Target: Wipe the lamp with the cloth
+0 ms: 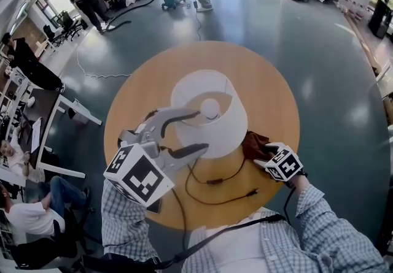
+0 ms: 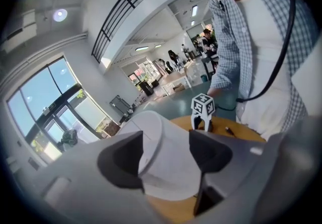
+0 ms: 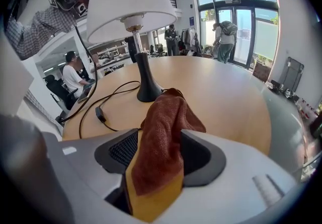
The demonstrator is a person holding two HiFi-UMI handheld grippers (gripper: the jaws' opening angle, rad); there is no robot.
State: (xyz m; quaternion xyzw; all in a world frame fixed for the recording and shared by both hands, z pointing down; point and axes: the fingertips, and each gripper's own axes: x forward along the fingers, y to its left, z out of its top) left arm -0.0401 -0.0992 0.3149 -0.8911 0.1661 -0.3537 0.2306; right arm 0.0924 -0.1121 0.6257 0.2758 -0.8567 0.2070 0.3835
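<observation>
Fingers of the left gripper (image 2: 166, 155) stand spread wide, one on each side of the white shade (image 1: 209, 112) of the lamp (image 3: 136, 21), and neither pad looks to press on it. Those of the right gripper (image 3: 161, 152) are spread as well. The brown cloth (image 3: 163, 137) lies loose in the gap between them, bunched into a peak and not pinched, with its yellow underside showing near the camera. The lamp stands upright near the middle of the round wooden bench (image 1: 270, 100), its dark foot (image 3: 148, 92) just beyond the cloth.

The main risk, as I judge it, is the cloth. With nothing clamping it, any lift or reach toward the shade would probably leave it behind or let it slide off onto the bench, so the right fingers need to close on it first.

The lamp also looks top-heavy on a slim stem. A hard squeeze from the left fingers could dent the shade, and a sideways wipe without a steady hold could tilt the whole lamp.

The black cord (image 1: 215, 195) loops across the bench between the two grippers and could snag a passing finger and drag the foot.
</observation>
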